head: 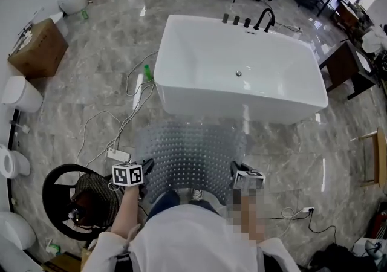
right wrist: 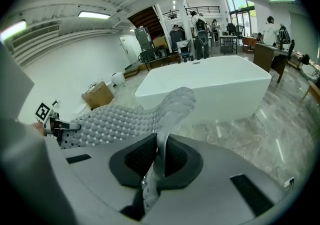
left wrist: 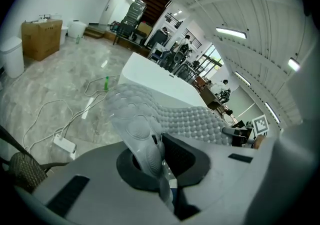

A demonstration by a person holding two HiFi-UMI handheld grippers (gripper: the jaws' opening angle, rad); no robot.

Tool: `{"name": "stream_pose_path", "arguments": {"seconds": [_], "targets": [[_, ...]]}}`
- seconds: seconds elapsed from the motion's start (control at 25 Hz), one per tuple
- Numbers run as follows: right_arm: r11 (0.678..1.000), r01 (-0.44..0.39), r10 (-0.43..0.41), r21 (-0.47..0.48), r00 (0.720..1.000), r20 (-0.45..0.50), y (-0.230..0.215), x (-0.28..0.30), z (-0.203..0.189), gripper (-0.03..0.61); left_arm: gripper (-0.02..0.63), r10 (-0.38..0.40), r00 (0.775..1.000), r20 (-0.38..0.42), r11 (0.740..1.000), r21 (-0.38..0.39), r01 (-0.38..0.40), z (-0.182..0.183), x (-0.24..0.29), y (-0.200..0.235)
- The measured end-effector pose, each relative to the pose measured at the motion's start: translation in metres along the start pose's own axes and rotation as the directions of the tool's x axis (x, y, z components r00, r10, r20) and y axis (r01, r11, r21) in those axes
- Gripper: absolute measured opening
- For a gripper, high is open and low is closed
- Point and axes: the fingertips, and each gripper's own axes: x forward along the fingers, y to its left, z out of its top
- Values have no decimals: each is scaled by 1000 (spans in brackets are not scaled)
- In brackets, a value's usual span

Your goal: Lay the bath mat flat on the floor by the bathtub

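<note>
Two near corners of the clear bath mat (head: 190, 147) are held up in the head view, and its far edge hangs just before the bathtub (head: 242, 77).

In the left gripper view, the left gripper (left wrist: 152, 151) is clamped on the left corner.

In the right gripper view, the right gripper (right wrist: 157, 161) pinches the right corner.

The lowering step seems to be in hand. The next move calls for setting the mat flat, then letting go.
</note>
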Motion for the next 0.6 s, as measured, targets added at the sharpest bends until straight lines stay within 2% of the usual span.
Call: {"name": "stream_pose_path", "arguments": {"seconds": [0.28,0.6], "targets": [[997,56,-56,49,998,10,24,14,3,35,40,-31,999,-42,999,41,33,26,2,33],[995,96,-96,30,995,-1,25,50,13,37,40,-63,995,-74,995,76,69,55,35,59]]}}
